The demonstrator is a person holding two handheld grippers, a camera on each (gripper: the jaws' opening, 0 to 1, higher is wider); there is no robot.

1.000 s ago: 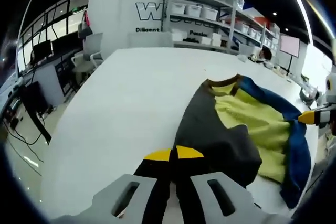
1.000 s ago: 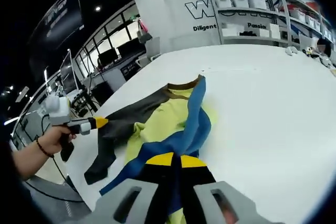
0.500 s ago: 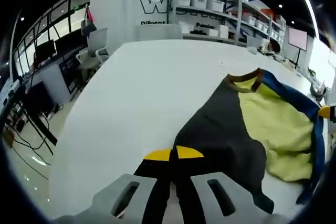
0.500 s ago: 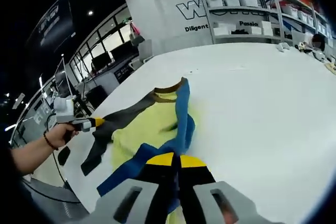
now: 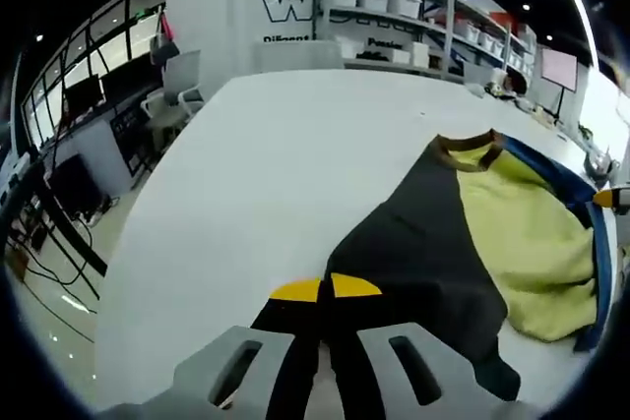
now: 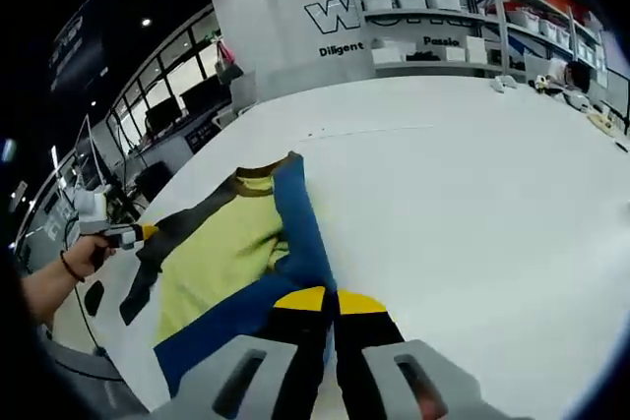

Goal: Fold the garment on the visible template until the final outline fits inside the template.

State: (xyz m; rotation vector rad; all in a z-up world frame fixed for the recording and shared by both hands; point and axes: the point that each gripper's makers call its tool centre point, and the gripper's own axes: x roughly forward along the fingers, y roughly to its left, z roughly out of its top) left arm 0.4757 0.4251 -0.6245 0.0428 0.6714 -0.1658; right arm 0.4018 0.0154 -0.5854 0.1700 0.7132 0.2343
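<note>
On white table (image 6: 472, 194), garment (image 6: 221, 258) edges pinched by left gripper (image 5: 325, 287) and right gripper (image 6: 330, 299) fingers.

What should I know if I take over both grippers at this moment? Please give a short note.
Left gripper: shut on the dark sleeve of the garment.
Right gripper: shut on the blue sleeve.
The garment lies on the white table, yellow body between the two sleeves, collar at the far end.
Done: both sleeves gripped, garment spread out.
Left: all folds. I cannot make out a template outline.
</note>
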